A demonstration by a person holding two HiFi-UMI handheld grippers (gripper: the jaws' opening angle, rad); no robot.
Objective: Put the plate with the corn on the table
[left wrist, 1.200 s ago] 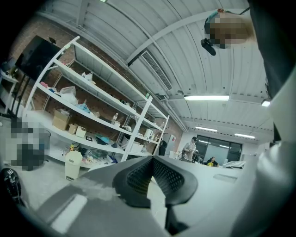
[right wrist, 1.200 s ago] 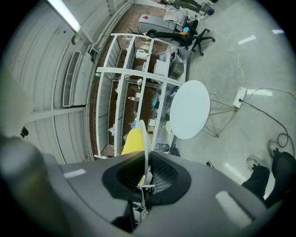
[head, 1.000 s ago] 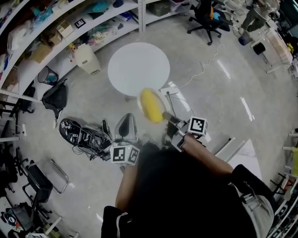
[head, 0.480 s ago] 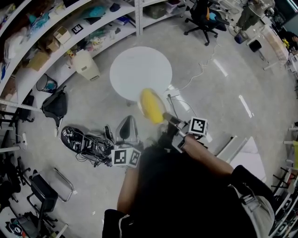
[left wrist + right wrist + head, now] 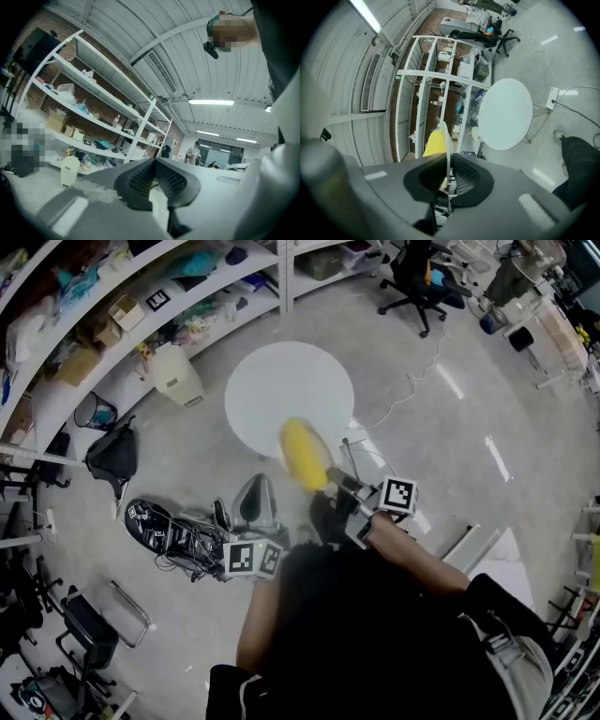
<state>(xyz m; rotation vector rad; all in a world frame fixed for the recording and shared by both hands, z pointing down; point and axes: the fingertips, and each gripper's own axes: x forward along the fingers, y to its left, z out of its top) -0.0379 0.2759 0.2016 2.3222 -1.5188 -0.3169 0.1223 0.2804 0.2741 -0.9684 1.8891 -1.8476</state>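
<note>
Plate up in the air

The plate [image 5: 287, 439] sticks out from your right gripper [image 5: 337, 480], which pinches its rim, by the round table [image 5: 281, 381]'s near edge. The corn [image 5: 305, 457] lies lengthwise toward that gripper. Your left gripper [image 5: 255, 495] is closed, holding nothing

table [image 5: 281, 381] top: open from above | canister [image 5: 175, 373]: left of it | shelves [image 5: 202, 282]: close behind

Lab floor: 1 round white table [image 5: 281, 381]; 1 plate [image 5: 447, 140] w/ 1 corn cob [image 5: 305, 454]; 2 grippers, L gripper [image 5: 255, 495] & R gripper [image 5: 336, 479]; 2 marker cubes [image 5: 251, 559]; 1 office chair [image 5: 417, 273]; 1 white jerrycan [image 5: 176, 374]; 1 wire bin [image 5: 94, 411].
</note>
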